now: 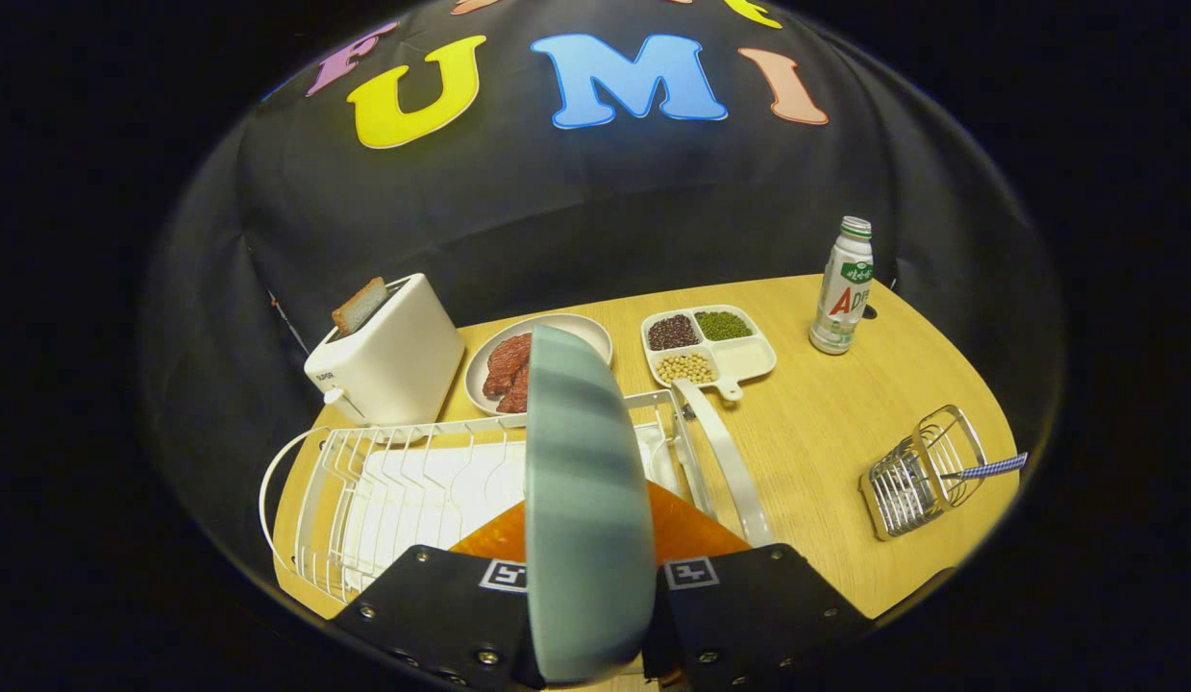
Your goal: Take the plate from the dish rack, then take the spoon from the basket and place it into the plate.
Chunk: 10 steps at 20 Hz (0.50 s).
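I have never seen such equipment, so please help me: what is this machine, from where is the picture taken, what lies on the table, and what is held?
A person holds a two-finger gripper; its camera looks forward along the fingers. Both fingers press on a grey-green plate, held on edge above the white dish rack. On the wooden table beyond stand a toaster with bread, a plate of meat, a divided tray of beans and a bottle. Beside the rack lies a wire basket with the spoon sticking out.

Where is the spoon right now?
The spoon lies in the wire basket tipped on the table, ahead and right of the gripper, which holds the plate.
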Each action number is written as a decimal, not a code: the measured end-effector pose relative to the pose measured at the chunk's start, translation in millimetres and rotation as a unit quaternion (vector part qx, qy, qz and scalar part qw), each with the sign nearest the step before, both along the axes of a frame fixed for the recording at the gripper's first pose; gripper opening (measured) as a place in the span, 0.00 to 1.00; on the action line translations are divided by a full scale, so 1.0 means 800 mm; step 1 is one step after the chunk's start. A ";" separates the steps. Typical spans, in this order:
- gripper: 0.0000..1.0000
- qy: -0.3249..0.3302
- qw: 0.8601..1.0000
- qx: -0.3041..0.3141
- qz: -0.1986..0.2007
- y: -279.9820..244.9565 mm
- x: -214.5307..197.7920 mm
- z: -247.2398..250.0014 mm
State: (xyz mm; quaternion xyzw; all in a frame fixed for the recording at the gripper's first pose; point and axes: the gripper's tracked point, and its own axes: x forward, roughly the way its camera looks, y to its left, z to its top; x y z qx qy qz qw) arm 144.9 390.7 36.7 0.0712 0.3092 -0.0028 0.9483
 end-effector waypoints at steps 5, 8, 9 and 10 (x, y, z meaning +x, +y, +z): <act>0.36 -0.002 0.995 -0.102 -0.010 0.005 -0.004 0.030; 0.36 -0.007 0.986 -0.165 -0.028 0.006 -0.009 0.045; 0.36 -0.010 0.983 -0.183 -0.031 0.009 -0.012 0.053; 0.36 -0.015 0.980 -0.198 -0.033 0.011 -0.014 0.060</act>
